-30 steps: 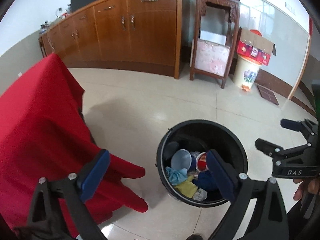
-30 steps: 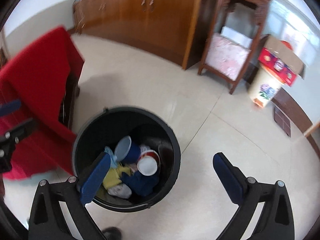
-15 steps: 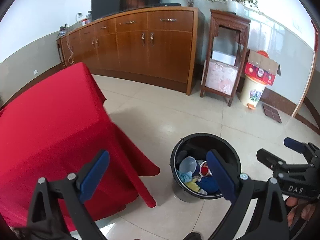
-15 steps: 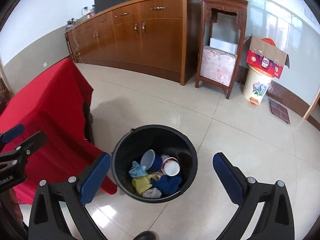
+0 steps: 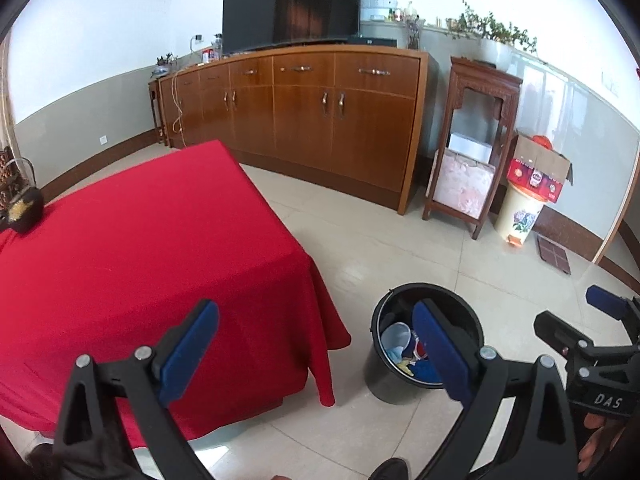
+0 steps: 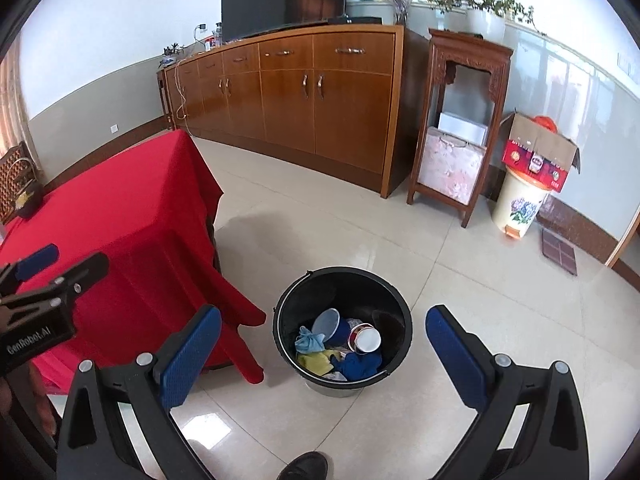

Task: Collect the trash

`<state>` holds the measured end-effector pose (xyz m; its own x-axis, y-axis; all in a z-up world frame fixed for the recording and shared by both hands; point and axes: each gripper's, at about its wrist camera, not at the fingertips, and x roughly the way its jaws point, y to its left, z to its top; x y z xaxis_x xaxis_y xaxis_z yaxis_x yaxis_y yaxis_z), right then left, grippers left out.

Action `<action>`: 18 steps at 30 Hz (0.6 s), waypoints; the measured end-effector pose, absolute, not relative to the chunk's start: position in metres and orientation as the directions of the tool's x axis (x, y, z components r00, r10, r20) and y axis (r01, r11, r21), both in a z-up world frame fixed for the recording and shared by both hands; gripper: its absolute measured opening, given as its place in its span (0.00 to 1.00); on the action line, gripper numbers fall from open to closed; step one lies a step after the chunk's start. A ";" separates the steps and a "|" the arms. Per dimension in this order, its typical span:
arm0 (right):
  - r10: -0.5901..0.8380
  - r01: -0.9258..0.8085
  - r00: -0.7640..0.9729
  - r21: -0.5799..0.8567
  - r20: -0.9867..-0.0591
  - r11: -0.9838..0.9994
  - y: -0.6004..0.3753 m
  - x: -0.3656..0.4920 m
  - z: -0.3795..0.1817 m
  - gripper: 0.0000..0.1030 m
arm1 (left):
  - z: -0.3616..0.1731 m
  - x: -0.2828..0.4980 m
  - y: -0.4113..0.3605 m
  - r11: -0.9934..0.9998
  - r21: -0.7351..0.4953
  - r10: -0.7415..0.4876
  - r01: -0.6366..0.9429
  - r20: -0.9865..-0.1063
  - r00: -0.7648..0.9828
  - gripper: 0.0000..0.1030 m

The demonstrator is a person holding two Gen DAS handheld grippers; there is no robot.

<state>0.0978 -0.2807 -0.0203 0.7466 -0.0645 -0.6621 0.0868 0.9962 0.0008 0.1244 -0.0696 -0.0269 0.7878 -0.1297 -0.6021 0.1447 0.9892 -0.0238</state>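
Note:
A black trash bucket stands on the tiled floor beside the red-clothed table. It holds a blue cup, a red-and-white paper cup, blue and yellow cloth scraps and other trash. The bucket also shows in the left wrist view. My right gripper is open and empty, high above the bucket. My left gripper is open and empty, above the table's near corner, left of the bucket.
A long wooden sideboard with a TV lines the back wall. A carved wooden stand, a white bin with a cardboard box on it stand to the right. A dark basket sits on the table's far left.
Both grippers have risen and pulled back from the bucket, so it looks smaller and more of the room and table top shows. Both stay open and empty.

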 end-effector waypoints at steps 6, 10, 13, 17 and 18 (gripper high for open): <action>-0.095 0.106 0.782 -0.018 -0.616 0.994 -0.280 0.068 0.012 1.00 | 0.005 0.093 -0.061 0.986 -0.058 -0.161 0.155 -0.541 0.826 0.96; -0.117 0.120 0.801 -0.034 -0.587 0.992 -0.279 0.049 0.033 1.00 | 0.025 0.070 -0.060 0.987 -0.033 -0.155 0.159 -0.485 0.860 0.96; -0.120 0.134 0.823 -0.016 -0.555 0.991 -0.277 0.045 0.051 1.00 | 0.035 0.060 -0.057 0.989 -0.028 -0.142 0.145 -0.460 0.877 0.96; -0.148 0.162 0.844 -0.018 -0.516 0.987 -0.265 0.033 0.067 1.00 | 0.041 0.056 -0.053 0.990 -0.025 -0.133 0.136 -0.443 0.886 0.98; -0.148 0.161 0.848 -0.019 -0.510 0.987 -0.261 0.031 0.069 1.00 | 0.041 0.055 -0.052 0.990 -0.027 -0.134 0.137 -0.445 0.886 0.98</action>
<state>0.0308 -0.2608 0.0685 0.8476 -0.1481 -0.5095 0.1610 0.9868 -0.0191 0.0552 -0.0519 0.0410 0.8855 -0.1344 -0.4447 0.1368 0.9902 -0.0269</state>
